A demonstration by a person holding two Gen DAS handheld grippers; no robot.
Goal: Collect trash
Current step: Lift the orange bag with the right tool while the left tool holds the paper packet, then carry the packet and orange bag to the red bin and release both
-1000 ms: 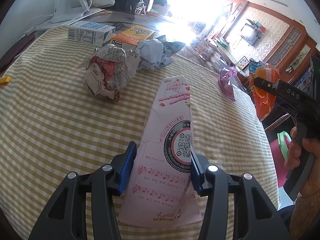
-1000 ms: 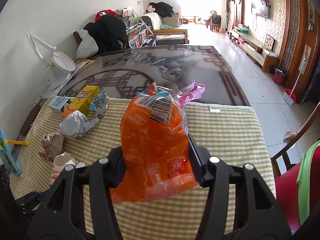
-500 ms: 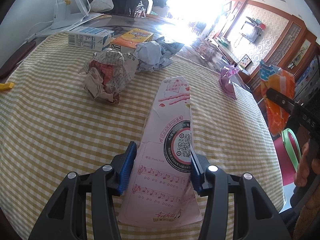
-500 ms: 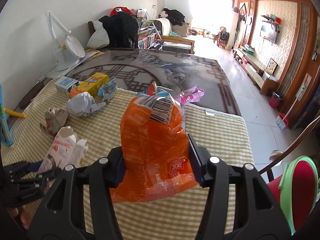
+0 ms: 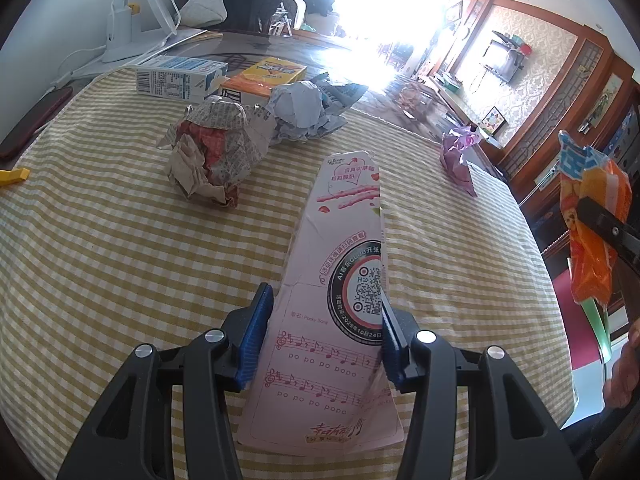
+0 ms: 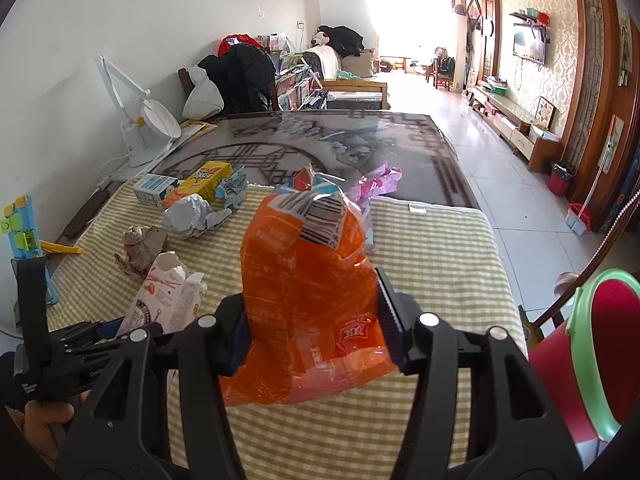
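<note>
Left gripper (image 5: 326,334) is clamped on a flattened pink snack box (image 5: 340,280); box sits betw. the 2 blue pads (image 5: 256,336), sticking out fwd over the checked tablecloth (image 5: 100,260). Right gripper (image 6: 316,320) is closed on an orange snack bag (image 6: 308,280), bag upright betw. its fingers, above the cloth's near edge. A red bin w/ green rim (image 6: 600,344) sits at right, beside the table.

Loose on cloth: 1 crumpled newspaper wad (image 5: 212,156), 1 crumpled white paper ball (image 5: 304,112), 1 pink wrapper (image 5: 458,156). At far edge: 1 blue-white carton (image 5: 180,78), 1 yellow box (image 5: 264,76). 1 white desk lamp (image 6: 140,120) behind them.
</note>
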